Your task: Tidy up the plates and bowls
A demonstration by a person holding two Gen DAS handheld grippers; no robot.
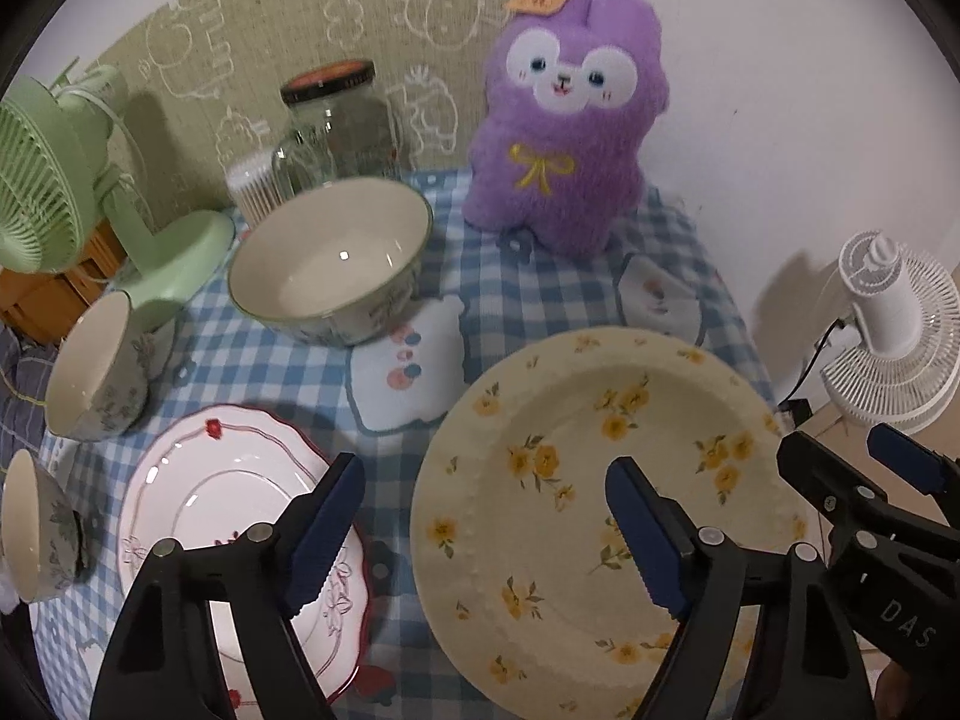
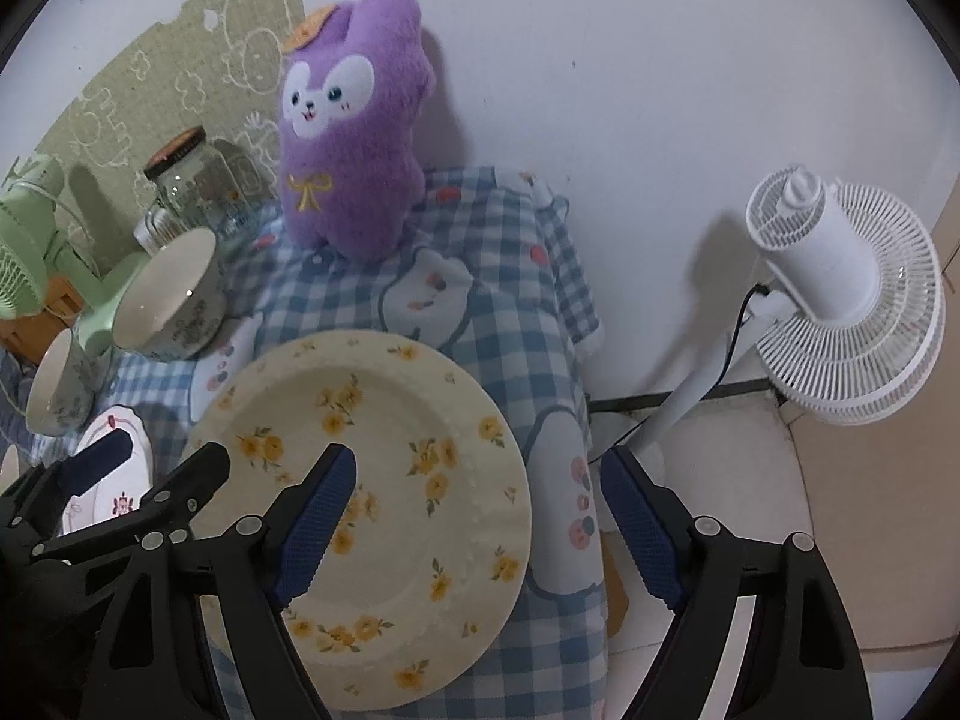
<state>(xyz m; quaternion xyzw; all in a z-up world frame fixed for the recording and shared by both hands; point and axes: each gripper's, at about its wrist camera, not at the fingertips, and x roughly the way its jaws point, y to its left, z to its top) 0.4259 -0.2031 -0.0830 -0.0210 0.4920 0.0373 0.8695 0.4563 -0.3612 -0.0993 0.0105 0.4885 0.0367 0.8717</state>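
— Gingham, blue and white: that tablecloth (image 1: 480,276) is covering the whole table, and I am looking down on it from both wrists.

— What is sitting on it?

— Going by size: the cream plate with yellow flowers (image 1: 600,480) is lying flat at the near right, close to the table's right edge. Behind it and to the left, the large bowl (image 1: 330,264) is standing upright. The pink plate with a red rim (image 1: 228,498) is lying at the near left, well apart from the cream one. Two smaller floral bowls, the middle bowl (image 1: 96,378) and the small bowl (image 1: 36,528), are lining the left edge.

— And your tools?

— I am holding the left gripper (image 1: 486,528) spread wide, one finger over the pink plate and the other over the cream plate, pinching nothing. The right gripper (image 2: 474,522) is also gaping, its left finger hanging over the cream plate and its right finger past the table's edge, gripping nothing.

— Anything else?

— A purple plush toy (image 1: 564,138) is standing at the back, just beside a glass jar (image 1: 336,120).
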